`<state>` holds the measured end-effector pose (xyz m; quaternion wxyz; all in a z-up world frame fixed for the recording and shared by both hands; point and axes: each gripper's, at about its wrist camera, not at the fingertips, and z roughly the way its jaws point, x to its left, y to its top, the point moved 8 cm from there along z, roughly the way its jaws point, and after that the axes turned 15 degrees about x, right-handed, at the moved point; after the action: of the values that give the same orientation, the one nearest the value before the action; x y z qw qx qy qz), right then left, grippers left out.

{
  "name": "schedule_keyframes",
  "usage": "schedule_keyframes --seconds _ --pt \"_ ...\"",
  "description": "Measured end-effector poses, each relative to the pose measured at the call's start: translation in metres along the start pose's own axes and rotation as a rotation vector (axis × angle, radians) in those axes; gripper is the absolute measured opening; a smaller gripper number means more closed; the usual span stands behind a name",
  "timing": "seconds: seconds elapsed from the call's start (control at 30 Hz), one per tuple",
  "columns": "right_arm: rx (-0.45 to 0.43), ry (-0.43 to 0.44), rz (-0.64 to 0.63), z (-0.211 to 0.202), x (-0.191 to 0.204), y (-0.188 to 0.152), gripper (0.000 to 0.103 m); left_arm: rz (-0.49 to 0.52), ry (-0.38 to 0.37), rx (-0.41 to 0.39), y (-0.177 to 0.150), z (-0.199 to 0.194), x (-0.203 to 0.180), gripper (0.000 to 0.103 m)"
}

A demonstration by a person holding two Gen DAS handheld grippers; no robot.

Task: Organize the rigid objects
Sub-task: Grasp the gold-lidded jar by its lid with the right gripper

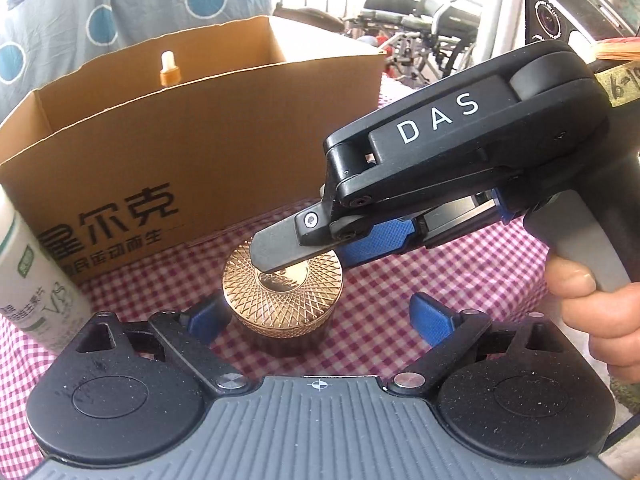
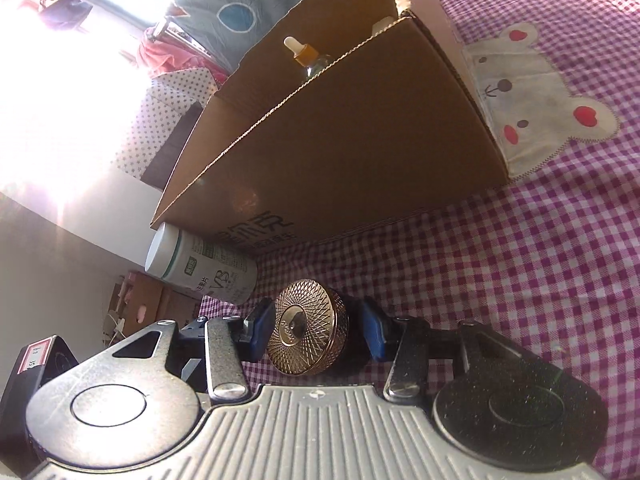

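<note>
With a dropper bottle (image 2: 306, 58) already in the cardboard box (image 1: 208, 136), our right tongs (image 2: 316, 338) straddled, seemingly not yet pinching, the gold-lidded jar (image 1: 282, 292) on the gingham cloth (image 2: 500, 280), the left tongs (image 1: 316, 316) spread, and the white bottle (image 2: 202, 266) remained.

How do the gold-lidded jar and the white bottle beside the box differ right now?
The jar is squat, with a shiny gold patterned lid; the white bottle is taller, matte, with green print. The jar sits between the pads of the right tool, whose fingers reach over its lid; the bottle has no tool on it. The jar stands in front of the cardboard box; the bottle stands by the box's corner. Both rest on the checked cloth, outside the box.
</note>
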<state>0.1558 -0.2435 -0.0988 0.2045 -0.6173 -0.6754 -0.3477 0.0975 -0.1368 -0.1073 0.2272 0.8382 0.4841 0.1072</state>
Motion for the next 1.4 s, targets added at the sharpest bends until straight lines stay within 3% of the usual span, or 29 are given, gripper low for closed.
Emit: schedule_keyframes --seconds 0.23,0.43,0.6,0.9,1.4 --pt "-0.058 0.015 0.053 -0.024 -0.017 -0.014 0.05 0.055 -0.015 -0.009 -0.004 -0.001 -0.027 0.093" --pt "-0.095 0.029 0.088 -0.036 -0.028 -0.013 0.05 0.043 0.034 0.003 0.019 0.01 -0.014 0.09" --pt "-0.079 0.025 0.092 -0.034 -0.03 -0.016 0.05 0.018 0.051 0.047 0.029 0.023 -0.003 0.074" --pt "-0.057 -0.008 0.07 -0.027 -0.023 -0.026 0.05 -0.029 0.029 0.074 0.037 0.027 0.002 0.057" --pt "-0.046 -0.021 0.061 -0.016 -0.011 -0.024 0.049 -0.071 0.04 0.117 0.035 0.023 0.004 0.056"
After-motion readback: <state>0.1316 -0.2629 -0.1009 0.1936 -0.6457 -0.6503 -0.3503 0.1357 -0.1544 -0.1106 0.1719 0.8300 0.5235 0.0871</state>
